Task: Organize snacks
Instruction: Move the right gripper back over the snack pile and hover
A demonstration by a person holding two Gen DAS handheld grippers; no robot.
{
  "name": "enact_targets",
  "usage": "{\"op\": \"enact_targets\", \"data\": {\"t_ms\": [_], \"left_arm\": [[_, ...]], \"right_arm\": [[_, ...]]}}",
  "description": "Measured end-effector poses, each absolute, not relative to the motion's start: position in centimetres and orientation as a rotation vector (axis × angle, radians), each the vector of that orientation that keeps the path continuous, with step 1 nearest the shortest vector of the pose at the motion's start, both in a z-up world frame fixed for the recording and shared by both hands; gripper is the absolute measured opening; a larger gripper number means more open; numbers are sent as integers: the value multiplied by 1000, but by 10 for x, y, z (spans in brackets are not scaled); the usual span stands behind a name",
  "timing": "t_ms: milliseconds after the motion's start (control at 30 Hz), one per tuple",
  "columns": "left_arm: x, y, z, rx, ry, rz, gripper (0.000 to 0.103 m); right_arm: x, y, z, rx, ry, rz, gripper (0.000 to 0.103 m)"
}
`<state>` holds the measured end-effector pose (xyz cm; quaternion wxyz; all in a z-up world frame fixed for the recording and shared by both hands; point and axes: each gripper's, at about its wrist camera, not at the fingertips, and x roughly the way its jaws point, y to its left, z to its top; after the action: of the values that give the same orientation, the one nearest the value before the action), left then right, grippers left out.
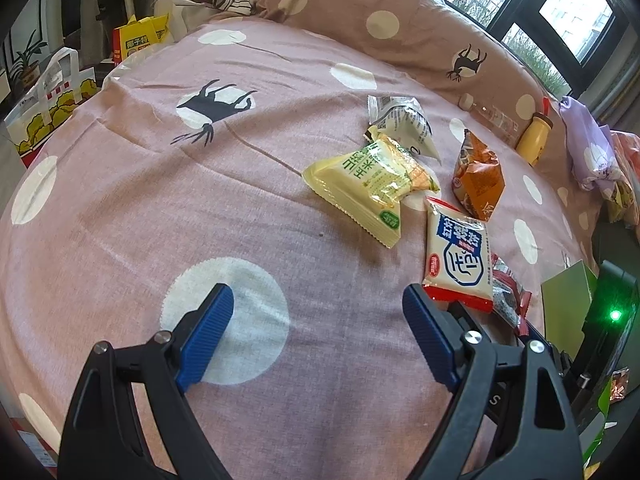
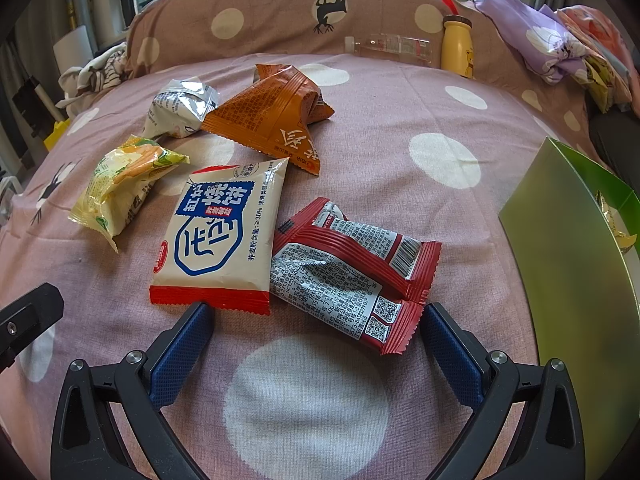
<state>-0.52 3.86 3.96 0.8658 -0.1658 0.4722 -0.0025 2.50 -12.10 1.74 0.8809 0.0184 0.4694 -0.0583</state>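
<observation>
We hold both claws angled down over the bed [image 1: 120, 208]: left claw [image 1: 318, 312] gapes empty, right claw [image 2: 318, 328] spread wide beside the red packet [image 2: 352, 272].

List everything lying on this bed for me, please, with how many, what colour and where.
bedspread: one, pink with white dots, under everything
cream packet: one, cream, blue and red, middle
red packets: two, red, overlapping, right of the cream packet
yellow packet: one, yellow-green, left
orange packet: one, orange, behind the cream packet
silver packet: one, silver-white, far left
green box: one, green, right edge
yellow bottle: one, yellow, upright at the far bolster
clear bottle: one, clear, lying beside it
left tool: black, blue pads, open, empty
right tool: same, open, empty
</observation>
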Motion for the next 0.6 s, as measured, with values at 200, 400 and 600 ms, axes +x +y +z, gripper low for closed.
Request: {"op": "enact_targets", "data": {"t_ms": [200,400,600], "left_arm": [[-5,37,40,-341,986,-8,87],[-6,37,42,-351,981,-22,87],[-6,35,45,-367,972,-60,87]], "right_arm": [[25,-121,17,38,978,-121,103],[25,-121,18,38,978,-121,103],[25,-121,17,38,978,-121,103]]}}
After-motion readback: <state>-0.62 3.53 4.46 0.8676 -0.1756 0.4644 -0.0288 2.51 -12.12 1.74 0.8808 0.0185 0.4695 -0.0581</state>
